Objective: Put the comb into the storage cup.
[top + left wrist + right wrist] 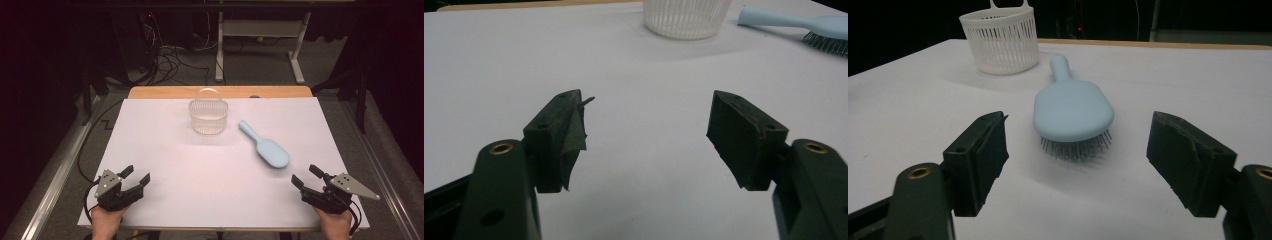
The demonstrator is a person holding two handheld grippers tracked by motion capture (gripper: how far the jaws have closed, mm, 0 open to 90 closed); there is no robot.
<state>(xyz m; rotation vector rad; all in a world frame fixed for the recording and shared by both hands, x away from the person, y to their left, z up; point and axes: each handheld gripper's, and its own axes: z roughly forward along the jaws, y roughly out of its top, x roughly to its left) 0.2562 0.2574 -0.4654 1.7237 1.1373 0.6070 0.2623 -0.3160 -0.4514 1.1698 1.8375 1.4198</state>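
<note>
**Tools parted at the near edge, brush lying free**

Left tool (136, 177) sits at the near left of the white surface (165, 150) in the high view, jaws apart, nothing between them. Right tool (308, 176) at near right, jaws also apart and empty, aimed toward the light blue hairbrush (265, 145), which lies just ahead of it, handle pointing to the white basket (208, 116) near the far edge; brush and basket apart.

Left gripper view: left tool (646, 125) gaping over bare surface; basket (686, 19) and hairbrush (796, 22) far off.

Right gripper view: right tool (1078, 150) spread wide, hairbrush (1073, 110) bristles-down just beyond the tips, untouched; basket (1000, 42) behind it.
</note>
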